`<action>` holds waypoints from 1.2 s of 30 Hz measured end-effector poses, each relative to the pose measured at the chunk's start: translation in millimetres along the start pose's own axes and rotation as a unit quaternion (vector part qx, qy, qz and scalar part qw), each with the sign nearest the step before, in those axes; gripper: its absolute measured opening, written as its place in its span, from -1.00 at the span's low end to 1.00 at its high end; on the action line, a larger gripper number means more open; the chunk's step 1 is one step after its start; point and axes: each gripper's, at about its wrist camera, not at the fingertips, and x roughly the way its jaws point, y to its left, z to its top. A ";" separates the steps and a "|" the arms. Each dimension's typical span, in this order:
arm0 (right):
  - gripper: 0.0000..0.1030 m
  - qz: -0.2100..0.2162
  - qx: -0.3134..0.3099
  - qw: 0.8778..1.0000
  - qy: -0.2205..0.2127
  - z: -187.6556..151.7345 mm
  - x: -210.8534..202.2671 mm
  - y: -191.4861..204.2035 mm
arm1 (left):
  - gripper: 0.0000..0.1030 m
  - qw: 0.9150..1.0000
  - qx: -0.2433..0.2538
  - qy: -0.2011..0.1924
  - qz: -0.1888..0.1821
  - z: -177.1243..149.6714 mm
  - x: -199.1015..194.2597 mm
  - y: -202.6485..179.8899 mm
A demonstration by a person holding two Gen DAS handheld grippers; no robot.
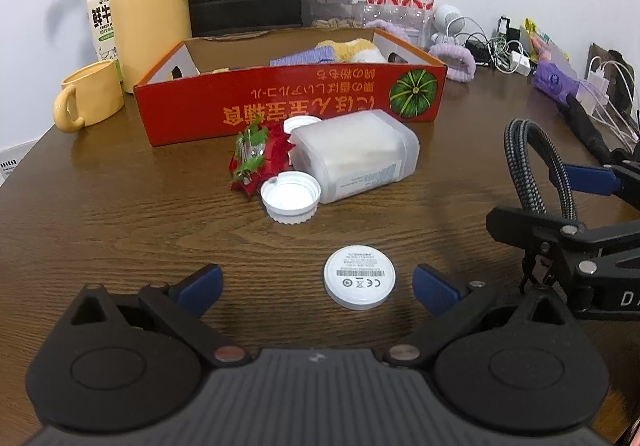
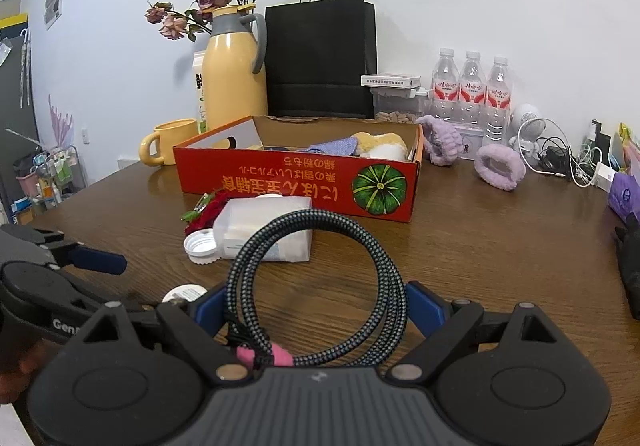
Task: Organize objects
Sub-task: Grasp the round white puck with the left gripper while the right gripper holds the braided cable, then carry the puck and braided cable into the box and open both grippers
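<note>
A red cardboard box (image 1: 280,101) holding cloths stands mid-table; it also shows in the right wrist view (image 2: 296,181). In front of it lie a clear plastic jar (image 1: 356,153), a white lid (image 1: 291,201) and a red-green ornament (image 1: 256,157). A white round disc (image 1: 359,277) lies between the fingers of my left gripper (image 1: 318,282), which is open just above the table. My right gripper (image 2: 316,306) is shut on a coiled braided black cable (image 2: 320,286), held above the table to the right of the left gripper; the coil also shows in the left wrist view (image 1: 536,165).
A yellow thermos (image 1: 152,13), yellow mug (image 1: 90,95) and milk carton (image 1: 100,21) stand back left. A black paper bag (image 2: 320,61), water bottles (image 2: 472,85), purple headbands (image 2: 496,165) and tangled chargers (image 2: 568,161) line the back and right.
</note>
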 end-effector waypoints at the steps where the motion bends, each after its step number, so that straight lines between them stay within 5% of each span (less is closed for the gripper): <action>1: 0.75 0.001 0.000 1.000 0.000 -0.1 0.3 -0.3 | 1.00 1.000 0.001 0.002 0.002 -0.3 1.8 -0.7; 25: 0.75 -0.004 0.011 1.000 -0.001 -2.3 6.2 2.3 | 0.97 1.000 -0.006 0.005 0.011 -4.1 12.4 -2.4; 28: 0.75 -0.004 0.012 1.000 0.000 -2.4 6.1 4.1 | 0.39 1.000 0.002 -0.010 0.001 -5.3 5.6 -4.5; 30: 0.75 -0.005 0.011 1.000 0.001 -2.4 6.1 5.9 | -0.22 1.000 0.006 -0.019 -0.005 -5.6 1.3 -5.7; 36: 0.75 -0.005 0.007 1.000 0.003 -0.4 6.5 10.9 | -0.22 1.000 0.003 -0.023 -0.016 -6.2 -0.3 -2.8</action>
